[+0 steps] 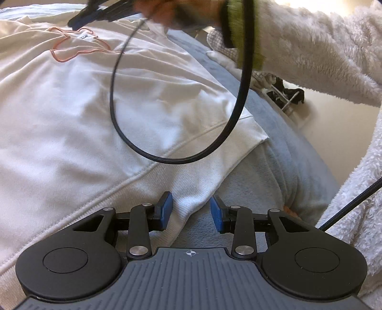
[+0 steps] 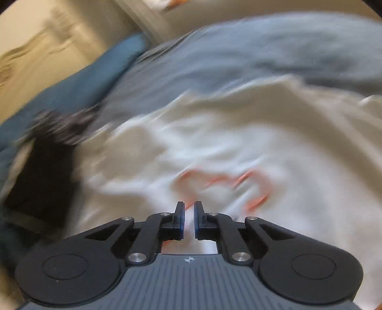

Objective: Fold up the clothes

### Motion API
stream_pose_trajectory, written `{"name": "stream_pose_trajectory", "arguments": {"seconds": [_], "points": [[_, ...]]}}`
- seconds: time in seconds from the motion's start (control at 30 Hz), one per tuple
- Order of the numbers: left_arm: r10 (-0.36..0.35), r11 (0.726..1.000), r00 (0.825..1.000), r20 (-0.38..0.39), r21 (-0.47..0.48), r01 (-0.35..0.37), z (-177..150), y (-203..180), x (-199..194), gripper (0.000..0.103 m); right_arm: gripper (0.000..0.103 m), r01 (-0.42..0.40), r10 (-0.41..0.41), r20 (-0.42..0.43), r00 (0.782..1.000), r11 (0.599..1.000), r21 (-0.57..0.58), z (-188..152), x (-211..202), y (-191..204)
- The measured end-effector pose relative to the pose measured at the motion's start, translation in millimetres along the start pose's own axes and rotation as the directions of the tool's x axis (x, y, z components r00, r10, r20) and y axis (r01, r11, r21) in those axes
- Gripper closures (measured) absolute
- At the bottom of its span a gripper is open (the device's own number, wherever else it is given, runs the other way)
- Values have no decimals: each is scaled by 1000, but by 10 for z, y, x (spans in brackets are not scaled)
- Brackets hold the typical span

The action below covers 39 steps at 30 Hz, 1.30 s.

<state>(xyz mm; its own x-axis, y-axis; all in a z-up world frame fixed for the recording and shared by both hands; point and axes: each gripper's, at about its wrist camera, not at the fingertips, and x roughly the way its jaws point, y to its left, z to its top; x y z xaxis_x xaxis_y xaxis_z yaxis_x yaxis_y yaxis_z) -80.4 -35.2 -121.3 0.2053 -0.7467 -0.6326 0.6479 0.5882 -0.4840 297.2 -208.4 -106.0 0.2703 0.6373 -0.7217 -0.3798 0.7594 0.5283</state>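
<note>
A white sweatshirt (image 1: 100, 114) with an orange outline print (image 1: 78, 45) lay spread over a grey-blue blanket (image 1: 274, 152) on what looked like a bed, its ribbed hem (image 1: 191, 190) nearest the left wrist camera. It seemed laid flat so the folds could be made cleanly.

The left tongs (image 1: 191, 209) were angled down at the hem's corner, their blue pads (image 1: 167, 209) spread part-way. A bit of the ribbed hem lay between the pads, but they did not appear to press on it; the likely reason for sitting there was to pin or pick up that corner.

The right tongs (image 2: 188, 220) were nearly pressed together, a thin slit showing between the pads. Pale cloth showed through that slit, yet the right wrist view was too smeared to tell whether any was pinched. They pointed steeply down over the print (image 2: 226, 186) on the chest. In the left wrist view the same tool appeared blurred at the top edge (image 1: 95, 16), held by a hand (image 1: 164, 14) in a fleecy white sleeve (image 1: 310, 52) with a green cuff, reaching across the garment, its black cable (image 1: 167, 159) looping low over the cloth.

A dark folded item (image 2: 43, 181) lay left of the sweatshirt, beside a blue pillow (image 2: 83, 78).
</note>
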Motion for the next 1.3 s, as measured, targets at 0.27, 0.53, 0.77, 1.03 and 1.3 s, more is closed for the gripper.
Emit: {"name": "stream_pose_trajectory", "arguments": {"seconds": [0.27, 0.53, 0.77, 1.03, 1.3], "points": [[-1, 1000, 1000, -8, 9, 1, 0, -9, -10, 68, 103, -4, -12, -219, 976, 997, -71, -370, 122, -253], [4, 1000, 1000, -14, 24, -4, -6, -32, -21, 68, 92, -35, 38, -110, 993, 999, 25, -372, -369, -508], [4, 1000, 1000, -18, 27, -3, 12, -24, 10, 68, 101, 13, 9, -150, 989, 989, 149, -489, -399, -954], [5, 1000, 1000, -29, 28, -5, 61, -24, 51, 68, 84, -24, 31, -51, 998, 989, 145, -544, -878, -1069], [11, 999, 999, -43, 43, -9, 76, -46, 36, 68, 103, 222, -254, 80, 964, 932, 288, -534, -872, -1357]]}}
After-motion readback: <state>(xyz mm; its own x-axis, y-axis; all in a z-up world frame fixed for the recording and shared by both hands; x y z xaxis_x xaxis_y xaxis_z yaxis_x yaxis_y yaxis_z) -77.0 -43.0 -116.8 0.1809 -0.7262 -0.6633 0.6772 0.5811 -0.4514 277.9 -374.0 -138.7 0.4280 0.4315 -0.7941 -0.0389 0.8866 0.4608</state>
